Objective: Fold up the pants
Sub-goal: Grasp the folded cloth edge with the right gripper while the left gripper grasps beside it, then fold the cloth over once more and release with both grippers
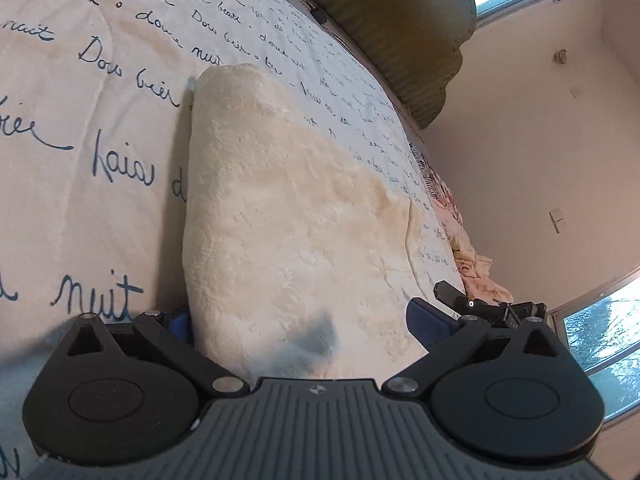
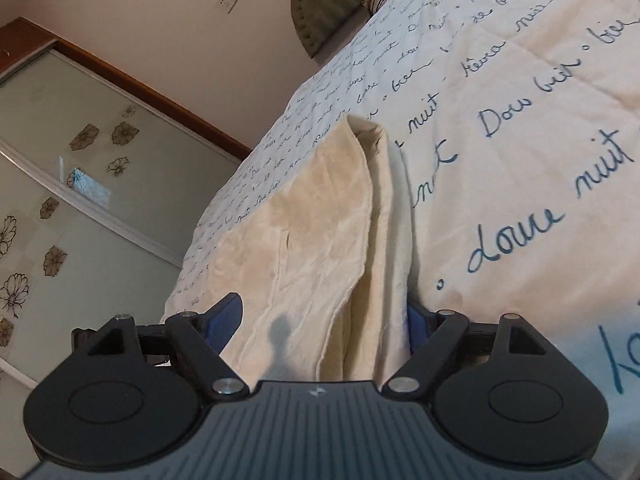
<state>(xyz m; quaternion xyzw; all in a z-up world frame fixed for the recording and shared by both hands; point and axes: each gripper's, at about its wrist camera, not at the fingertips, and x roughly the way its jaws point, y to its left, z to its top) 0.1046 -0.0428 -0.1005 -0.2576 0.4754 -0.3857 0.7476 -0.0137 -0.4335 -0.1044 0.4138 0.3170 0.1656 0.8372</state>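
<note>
Pants (image 1: 280,208) folded | bedspread (image 1: 80,184) script: "nuit", "Dow" | left gripper (image 1: 300,320), right gripper (image 2: 324,316) spread, gripping nothing

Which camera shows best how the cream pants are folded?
The right wrist view: the pants show stacked layers and a fold edge running away from the gripper. The left wrist view shows only their smooth top, so the layers stay hidden.
</note>
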